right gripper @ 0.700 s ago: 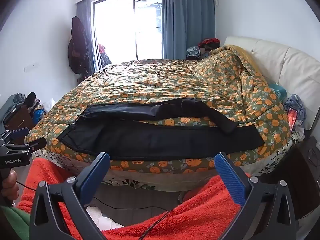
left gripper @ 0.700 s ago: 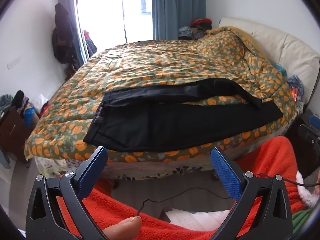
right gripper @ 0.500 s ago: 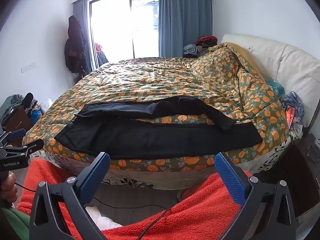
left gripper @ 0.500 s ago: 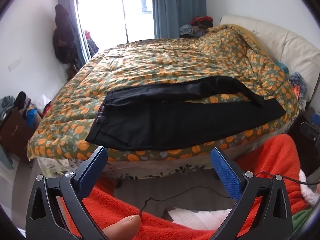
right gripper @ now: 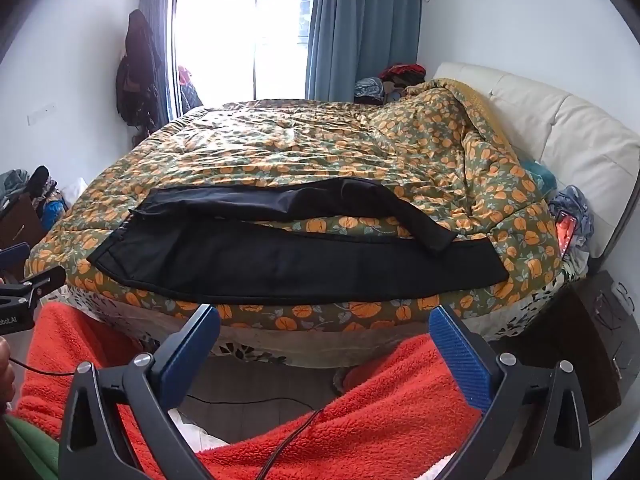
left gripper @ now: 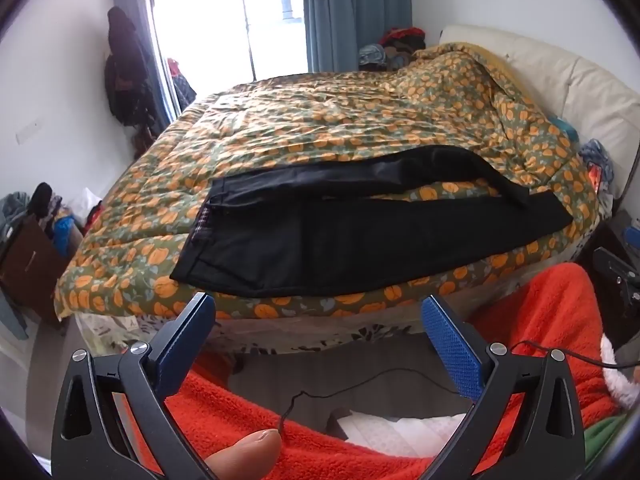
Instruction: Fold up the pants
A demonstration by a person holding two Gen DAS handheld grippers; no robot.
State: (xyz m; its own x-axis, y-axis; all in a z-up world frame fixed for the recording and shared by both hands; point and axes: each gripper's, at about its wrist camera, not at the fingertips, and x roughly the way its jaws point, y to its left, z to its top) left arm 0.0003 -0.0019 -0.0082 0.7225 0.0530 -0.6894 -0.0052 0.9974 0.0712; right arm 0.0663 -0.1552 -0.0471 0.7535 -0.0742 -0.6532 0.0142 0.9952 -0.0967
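Black pants [left gripper: 360, 240] lie spread along the near edge of a bed, waist to the left, legs running right. The far leg [left gripper: 400, 172] is parted from the near one and bends at its end. They also show in the right wrist view [right gripper: 288, 260]. My left gripper [left gripper: 316, 320] is open and empty, held back from the bed edge below the waist end. My right gripper [right gripper: 324, 328] is open and empty, below the middle of the near leg. The left gripper also shows at the left edge of the right wrist view [right gripper: 24, 280].
The bed has an orange-patterned quilt [left gripper: 340, 120] and a cream headboard [right gripper: 560, 140] at right. The person's red fleece legs [right gripper: 360, 408] lie below the grippers. Clutter [left gripper: 32, 232] stands on the floor at left, a dark nightstand [right gripper: 592, 340] at right. A cable [left gripper: 360, 384] crosses the floor.
Both grippers have risen slightly and moved a little nearer the bed; the pants sit lower in both views. The pants have not moved. Both grippers stay open.
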